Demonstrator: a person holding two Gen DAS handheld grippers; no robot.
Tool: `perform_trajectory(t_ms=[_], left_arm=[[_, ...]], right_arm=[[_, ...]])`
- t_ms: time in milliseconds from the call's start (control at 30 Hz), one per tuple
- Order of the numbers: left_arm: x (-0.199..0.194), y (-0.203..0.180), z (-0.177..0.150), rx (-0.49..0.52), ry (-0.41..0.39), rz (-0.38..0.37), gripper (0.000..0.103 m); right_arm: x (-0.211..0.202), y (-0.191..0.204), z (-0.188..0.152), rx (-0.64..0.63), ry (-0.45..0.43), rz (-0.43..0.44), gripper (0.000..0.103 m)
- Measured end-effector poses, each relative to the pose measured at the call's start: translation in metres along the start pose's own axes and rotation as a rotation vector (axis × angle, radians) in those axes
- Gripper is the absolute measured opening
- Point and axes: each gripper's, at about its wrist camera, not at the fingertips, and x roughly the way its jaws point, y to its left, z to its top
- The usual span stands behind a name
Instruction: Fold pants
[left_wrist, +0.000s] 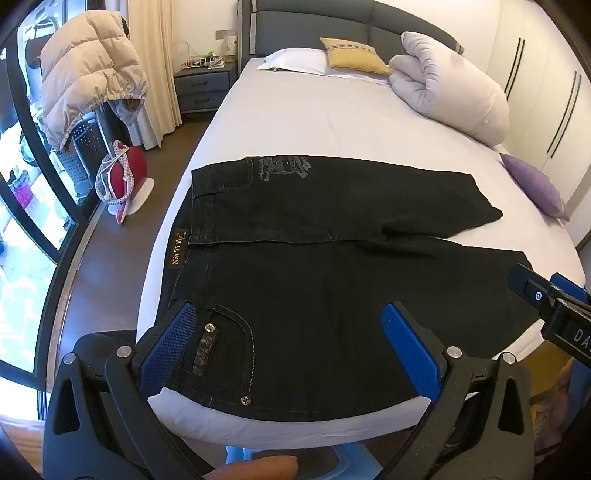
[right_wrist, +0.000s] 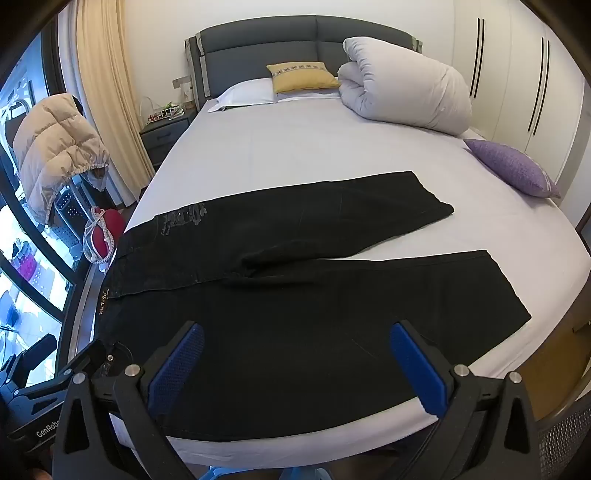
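Observation:
Black jeans (left_wrist: 332, 280) lie spread flat across the near end of the bed (left_wrist: 314, 122), with the waistband at the left and both legs running right. The far leg shows a pale embroidered pocket, the near side a riveted front pocket. My left gripper (left_wrist: 291, 347) hovers open over the near pocket area, nothing between its blue pads. Part of my right gripper (left_wrist: 535, 291) shows at the right edge. In the right wrist view, the right gripper (right_wrist: 297, 369) stands open over the near leg of the jeans (right_wrist: 295, 288); the left gripper (right_wrist: 74, 373) sits at the lower left by the waistband.
A rolled white duvet (right_wrist: 402, 81), a yellow cushion (right_wrist: 301, 75) and a white pillow sit at the headboard, and a purple cushion (right_wrist: 513, 168) lies at the right edge. Left of the bed are a nightstand (left_wrist: 203, 85), a puffer jacket (left_wrist: 88, 74) and a red object (left_wrist: 127, 173) on the floor.

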Motion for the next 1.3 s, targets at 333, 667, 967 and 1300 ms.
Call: perform_trajectory(t_ms=[333,667,967,1300], left_arm=[[0.0002,-0.0002,0.0001,0.002,0.008,-0.001,0.103],[0.0002,-0.0001,0.0001,0.0,0.009,-0.002,0.103],[0.0004,0.0,0.0002,-0.001,0.011,-0.003,0.103],[0.0003,0.0,0.0002,0.0,0.012,-0.003,0.103]], right_arm=[[-0.0001,0.0017,0.0007,-0.001,0.001,-0.002,0.103],[0.0004,0.0008,-0.0028,0.001,0.004,-0.002,0.103],[0.0016,0.0018,-0.0046,0.001,0.006,-0.003,0.103],[0.0003,0.0003,-0.0067,-0.003,0.009,-0.005,0.103]])
